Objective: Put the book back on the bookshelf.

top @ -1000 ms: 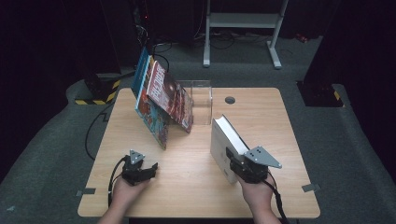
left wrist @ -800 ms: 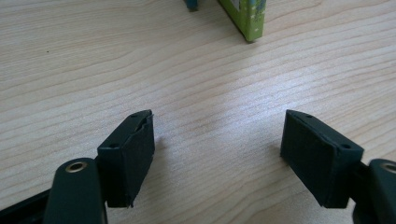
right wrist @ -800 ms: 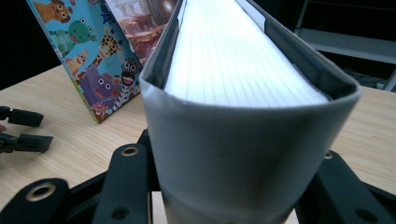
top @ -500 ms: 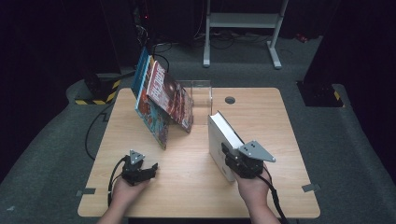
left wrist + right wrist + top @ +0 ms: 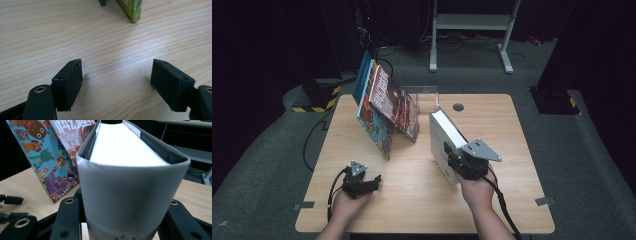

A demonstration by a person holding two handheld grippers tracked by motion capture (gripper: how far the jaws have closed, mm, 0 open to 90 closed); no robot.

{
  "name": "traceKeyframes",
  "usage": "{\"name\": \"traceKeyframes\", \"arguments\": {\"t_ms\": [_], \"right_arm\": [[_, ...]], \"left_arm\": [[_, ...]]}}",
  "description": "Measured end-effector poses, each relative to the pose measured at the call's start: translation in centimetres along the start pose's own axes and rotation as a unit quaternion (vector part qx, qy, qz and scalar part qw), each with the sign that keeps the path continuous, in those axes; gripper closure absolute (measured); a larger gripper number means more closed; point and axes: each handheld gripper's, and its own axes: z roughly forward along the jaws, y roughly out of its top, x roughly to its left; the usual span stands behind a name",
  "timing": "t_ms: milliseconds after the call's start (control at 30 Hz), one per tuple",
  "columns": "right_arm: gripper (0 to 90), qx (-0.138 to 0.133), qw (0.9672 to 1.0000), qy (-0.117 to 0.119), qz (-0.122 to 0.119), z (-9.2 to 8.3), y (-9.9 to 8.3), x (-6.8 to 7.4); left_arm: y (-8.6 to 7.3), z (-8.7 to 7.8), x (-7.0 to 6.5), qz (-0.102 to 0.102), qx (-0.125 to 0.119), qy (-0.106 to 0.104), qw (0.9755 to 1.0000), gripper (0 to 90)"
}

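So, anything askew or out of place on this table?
Only the picture books: they lean steeply against the clear stand rather than upright. The white book sits upright in the right tongs. No damage shows.

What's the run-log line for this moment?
right gripper: shut on grey book, upright | left gripper: open, nothing between jaws, on table | leaning books: against clear stand

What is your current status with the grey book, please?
Right gripper shut on grey book, standing on edge. Left gripper open on the table. Leaning picture books beside it, apart; nothing in the way.
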Motion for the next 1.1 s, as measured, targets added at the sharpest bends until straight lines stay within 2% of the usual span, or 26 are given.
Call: {"name": "traceKeyframes", "arguments": {"t_ms": [67, 267, 300, 367, 400, 467, 600, 800, 867, 933, 1100], "right_arm": [[54.5, -0.005, 1.0, 0.0, -0.003, 0.6, 0.5, 0.2], [54.5, -0.004, 1.0, 0.001, 0.001, 2.1, 1.0, 0.1], [54.5, -0.006, 1.0, 0.001, 0.005, 2.7, 1.1, 0.0], [54.5, -0.006, 1.0, 0.001, 0.008, 3.1, 1.2, 0.0], [54.5, -0.006, 0.9998, 0.001, 0.018, 3.8, 1.4, -0.2], [54.5, -0.011, 0.9996, 0.0, 0.025, 4.4, 1.5, -0.4], [54.5, -0.014, 0.9994, -0.006, 0.031, 5.6, 1.7, -0.6], [54.5, -0.014, 0.9994, -0.015, 0.029, 6.9, 2.0, -0.7], [54.5, -0.012, 0.9994, -0.018, 0.027, 7.4, 2.2, -0.7], [54.5, -0.014, 0.9993, -0.023, 0.025, 7.8, 2.3, -0.6], [54.5, -0.014, 0.9989, -0.026, 0.035, 8.5, 2.5, -0.8]], "left_arm": [[0.0, 0.0, 0.0, 0.007, 0.001, 0.001, 1.0, 24.4], [0.1, 0.0, 0.0, 0.009, 0.003, 0.001, 1.0, 23.7], [0.1, 0.0, 0.0, 0.013, 0.006, 0.002, 0.9999, 22.5], [0.1, 0.1, 0.0, 0.008, 0.007, -0.002, 0.9999, 20.7], [0.1, 0.1, 0.0, 0.008, 0.008, -0.003, 0.9999, 20.4], [0.1, 0.1, 0.0, 0.008, 0.008, -0.004, 0.9999, 20.0], [0.1, 0.1, 0.0, 0.012, 0.009, -0.004, 0.9999, 18.8], [0.2, 0.1, 0.1, 0.015, 0.013, -0.007, 0.9998, 17.7], [0.1, 0.1, 0.2, 0.014, 0.016, -0.008, 0.9998, 14.9], [0.0, -0.1, 0.2, 0.013, 0.017, -0.003, 0.9998, 14.7], [0.1, 0.0, 0.2, 0.012, 0.016, -0.003, 0.9998, 14.0]]}}
